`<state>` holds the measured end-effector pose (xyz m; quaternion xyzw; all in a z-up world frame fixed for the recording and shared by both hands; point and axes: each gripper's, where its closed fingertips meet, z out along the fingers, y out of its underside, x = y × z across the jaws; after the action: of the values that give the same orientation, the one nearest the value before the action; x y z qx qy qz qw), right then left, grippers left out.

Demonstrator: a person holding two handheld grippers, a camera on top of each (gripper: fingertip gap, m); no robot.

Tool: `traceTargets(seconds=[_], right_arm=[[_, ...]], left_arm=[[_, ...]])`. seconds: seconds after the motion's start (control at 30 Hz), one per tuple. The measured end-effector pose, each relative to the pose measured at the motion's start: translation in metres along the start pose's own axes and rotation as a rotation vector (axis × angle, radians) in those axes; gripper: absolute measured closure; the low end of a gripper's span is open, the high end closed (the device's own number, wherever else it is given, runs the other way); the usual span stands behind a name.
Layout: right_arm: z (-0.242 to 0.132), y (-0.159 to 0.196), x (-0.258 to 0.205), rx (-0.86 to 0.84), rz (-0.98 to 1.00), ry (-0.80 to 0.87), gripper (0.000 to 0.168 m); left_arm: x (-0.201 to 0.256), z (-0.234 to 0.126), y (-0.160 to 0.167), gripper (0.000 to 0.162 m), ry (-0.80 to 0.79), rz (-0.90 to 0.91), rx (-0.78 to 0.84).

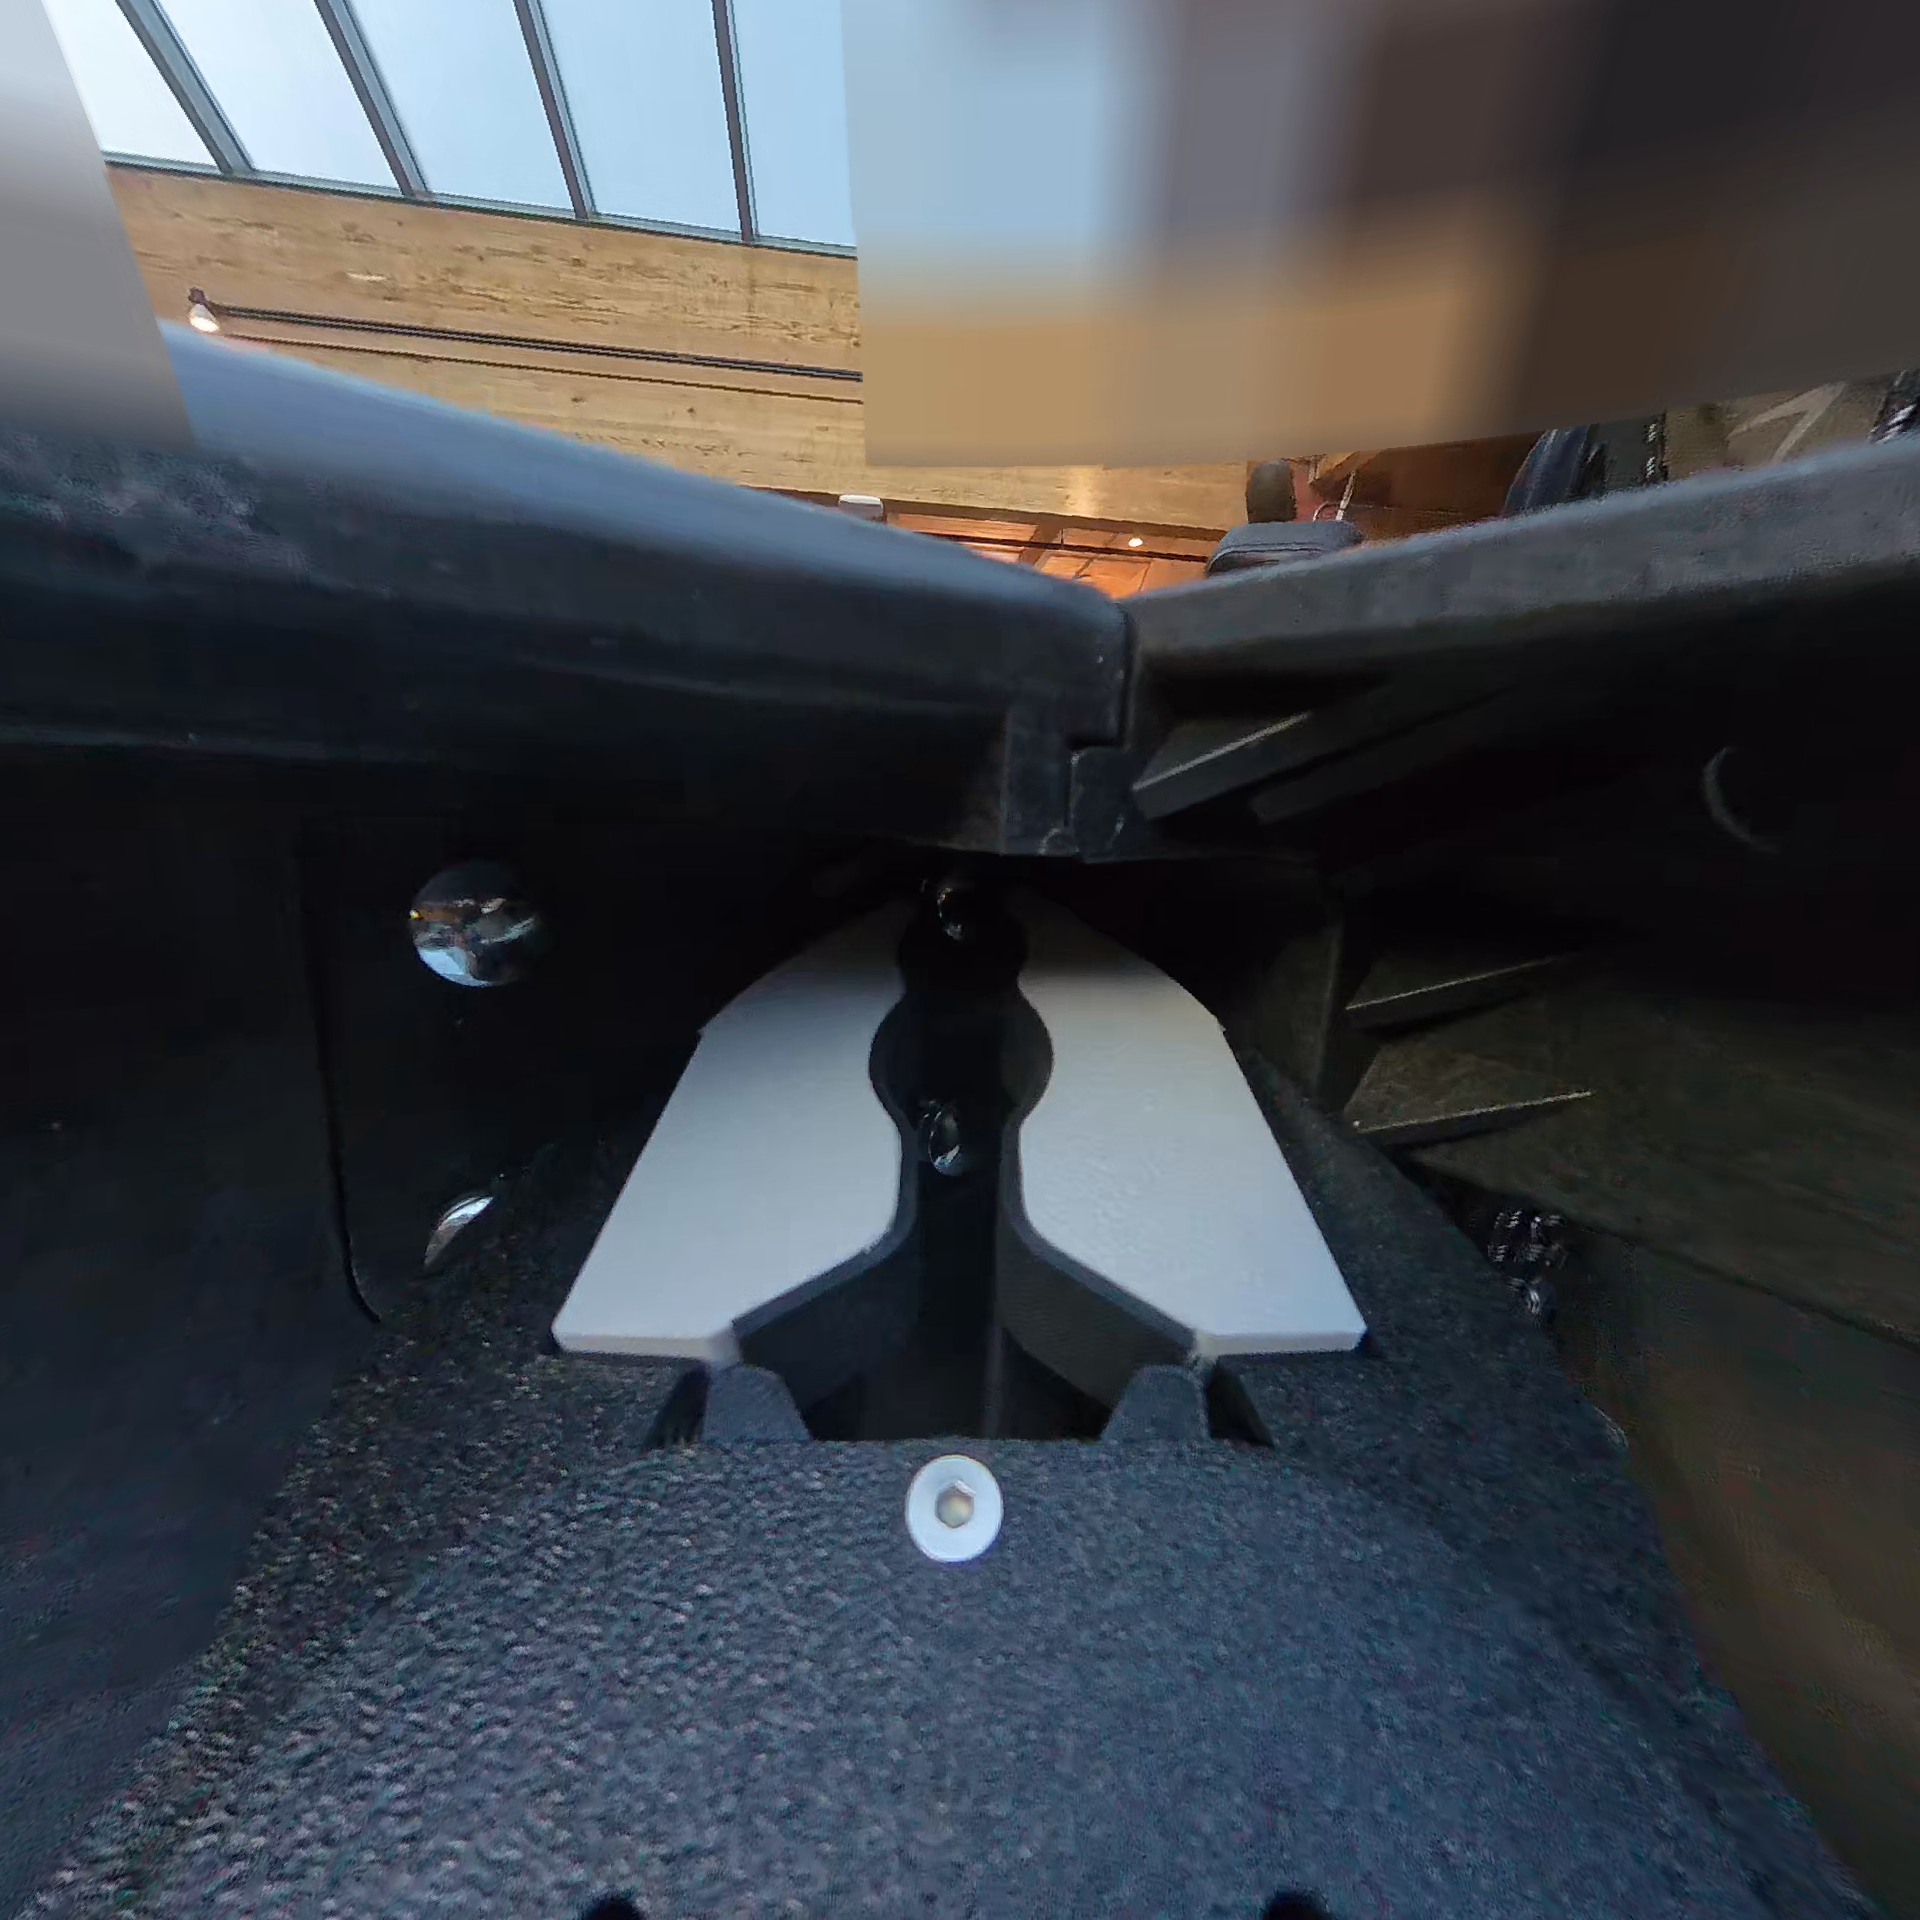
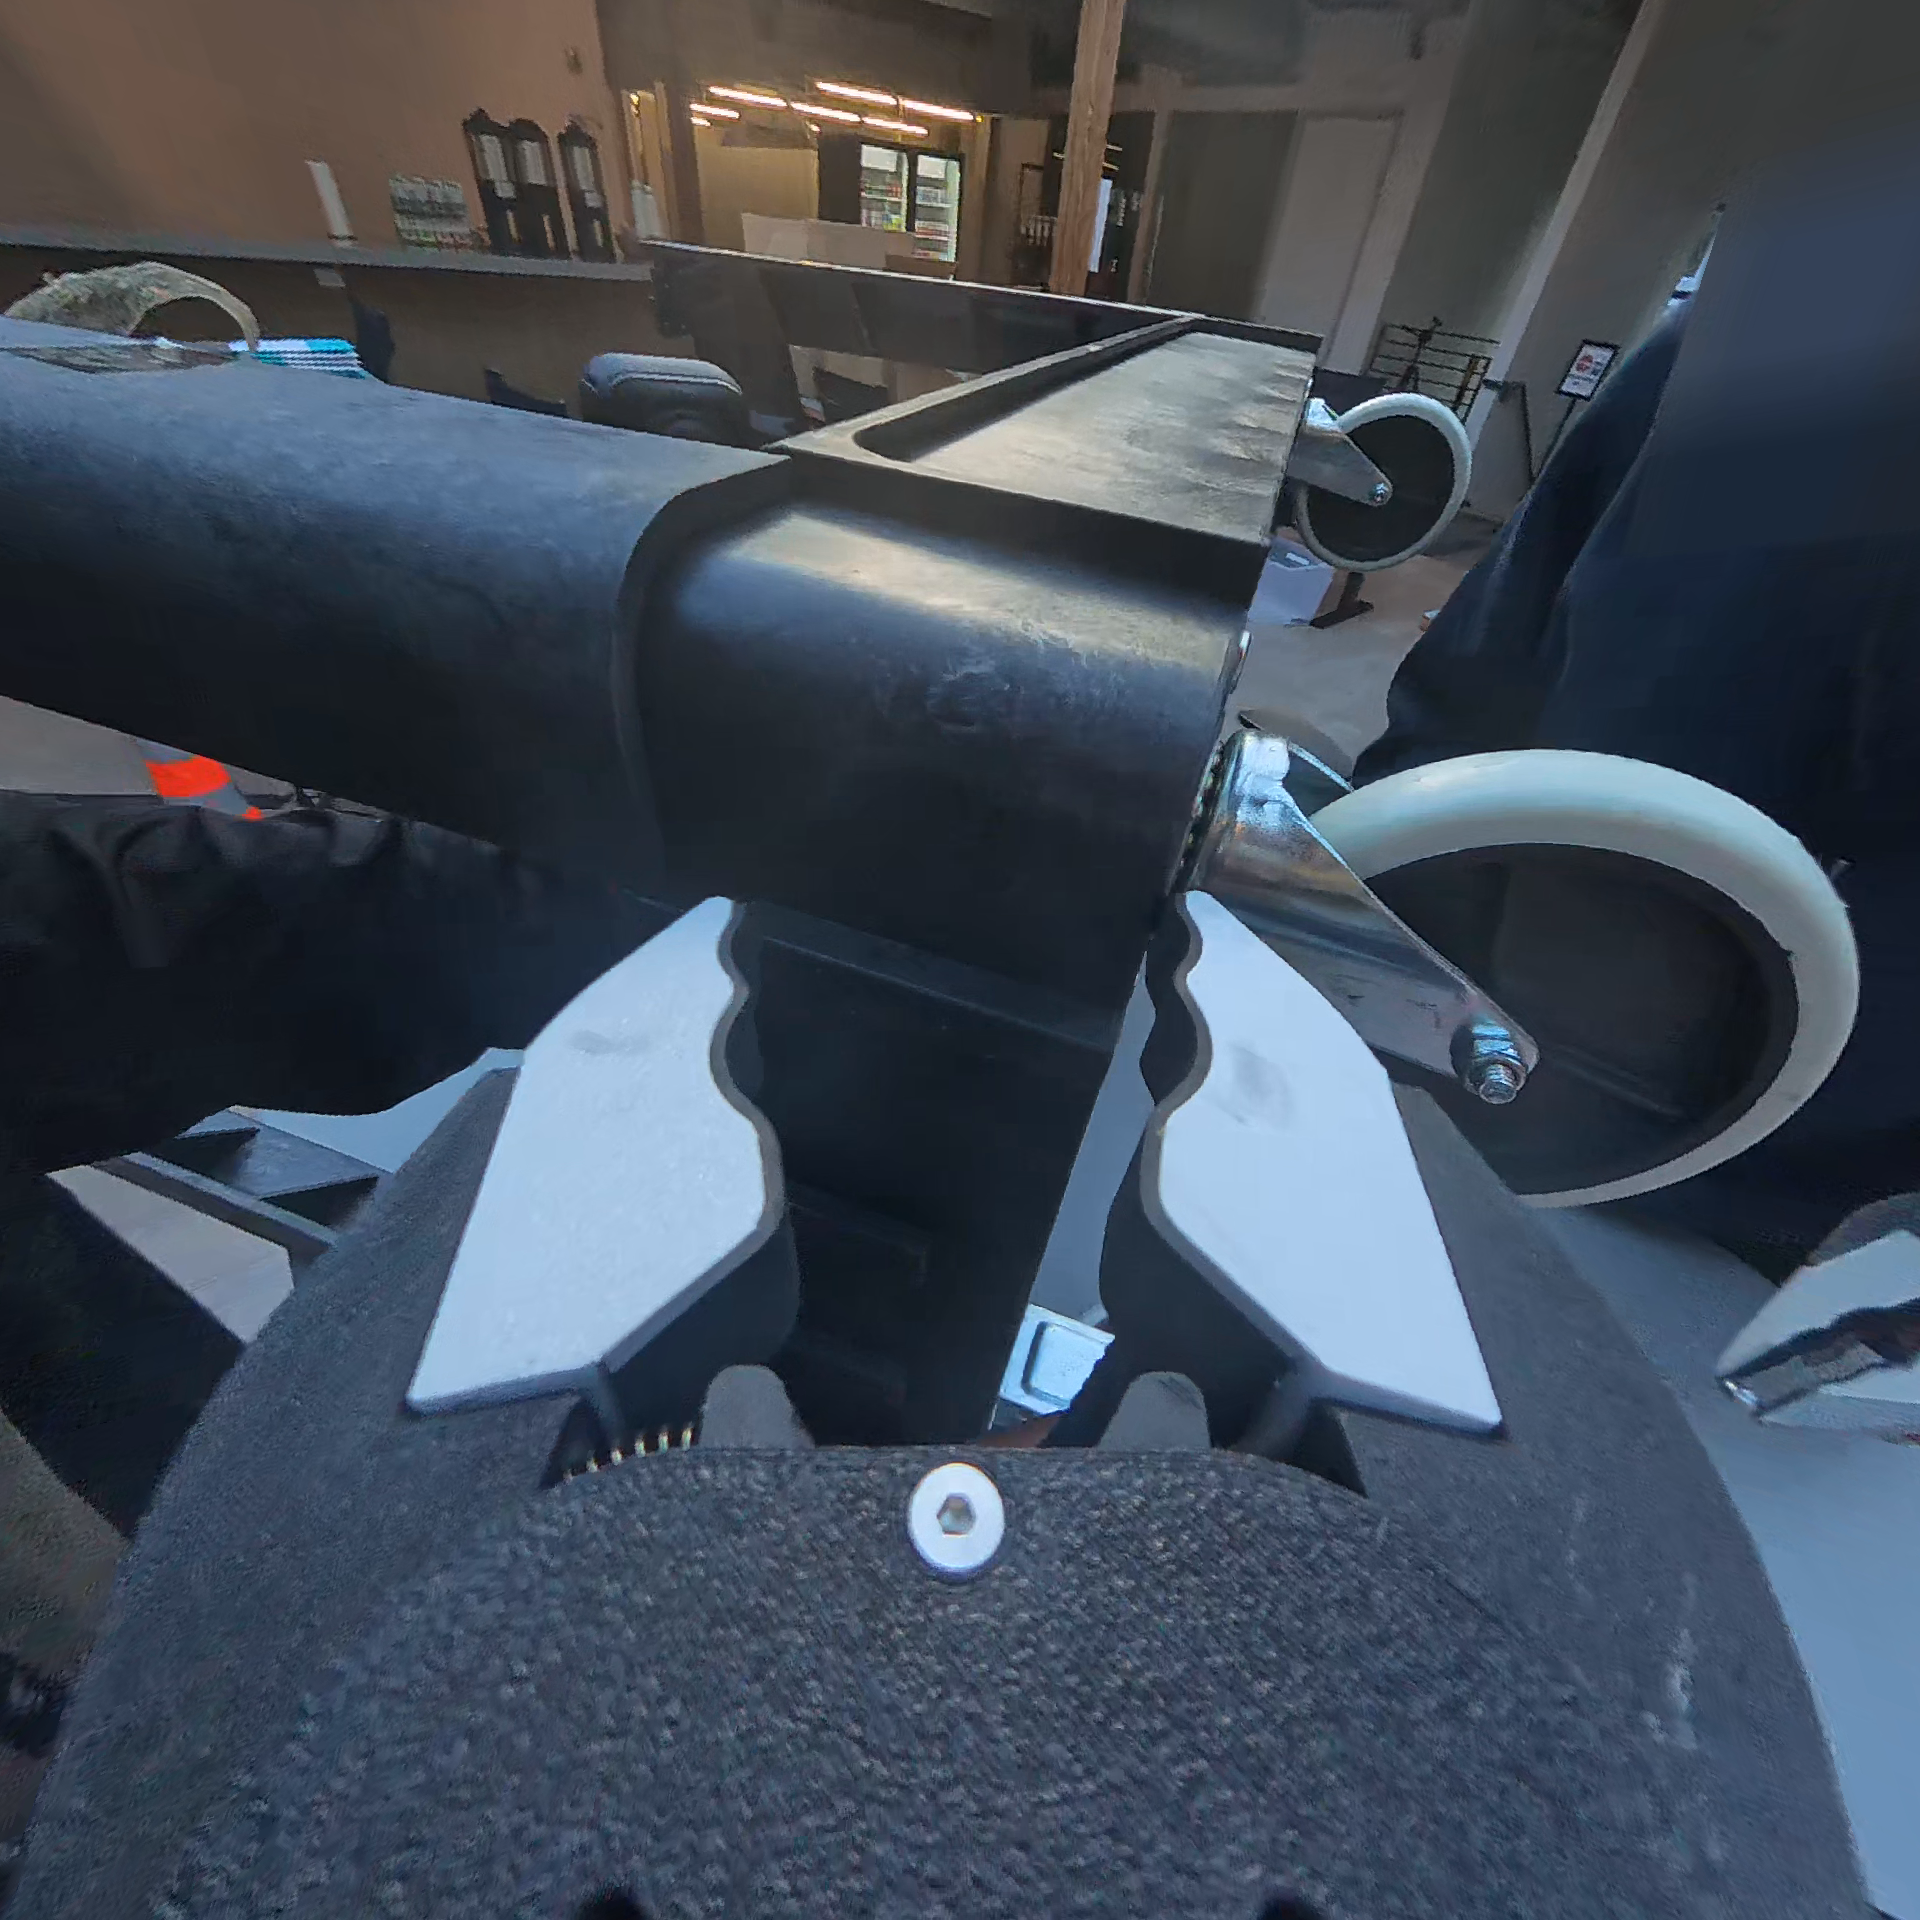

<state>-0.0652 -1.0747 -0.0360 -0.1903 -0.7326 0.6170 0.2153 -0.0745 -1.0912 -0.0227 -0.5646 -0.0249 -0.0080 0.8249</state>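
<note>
A black plastic cart (image 2: 935, 665) lies tipped over, its white-tyred caster wheels pointing sideways: a near caster (image 2: 1621, 966) and a far caster (image 2: 1392, 478). My right gripper (image 2: 951, 914) is shut on the cart's black corner post (image 2: 935, 1101), one white finger on each side, just left of the near caster's metal fork. My left gripper (image 1: 961, 925) is pushed in under the cart's black frame (image 1: 623, 623). Its jaws stand close together around a thin black part with small shiny bolt heads (image 1: 943, 1135). The fingertips are in shadow.
A person's dark sleeve (image 2: 208, 935) reaches in from the left, and dark clothing (image 2: 1683, 540) stands close on the right. A white and metal part (image 2: 1829, 1340) shows at the lower right edge. A shiny rivet (image 1: 476, 923) sits on the cart's inner wall. Counters and shelves stand far behind. The grippers are tip to tip, or close to it.
</note>
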Motion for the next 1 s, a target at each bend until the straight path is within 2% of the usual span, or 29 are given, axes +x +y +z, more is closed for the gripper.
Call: traceTargets(seconds=[0.4,1.0], right_arm=[[-0.0011,0.0028,-0.0068,-0.025,-0.048,-0.046,0.078],[-0.0001,0.0033,-0.0086,-0.052,-0.058,-0.039,0.076]], left_arm=[[-0.001,0.0011,-0.0019,0.151,-0.03,0.03,-0.036],[-0.0007,0.0005,-0.0042,0.151,-0.024,-0.001,-0.001]])
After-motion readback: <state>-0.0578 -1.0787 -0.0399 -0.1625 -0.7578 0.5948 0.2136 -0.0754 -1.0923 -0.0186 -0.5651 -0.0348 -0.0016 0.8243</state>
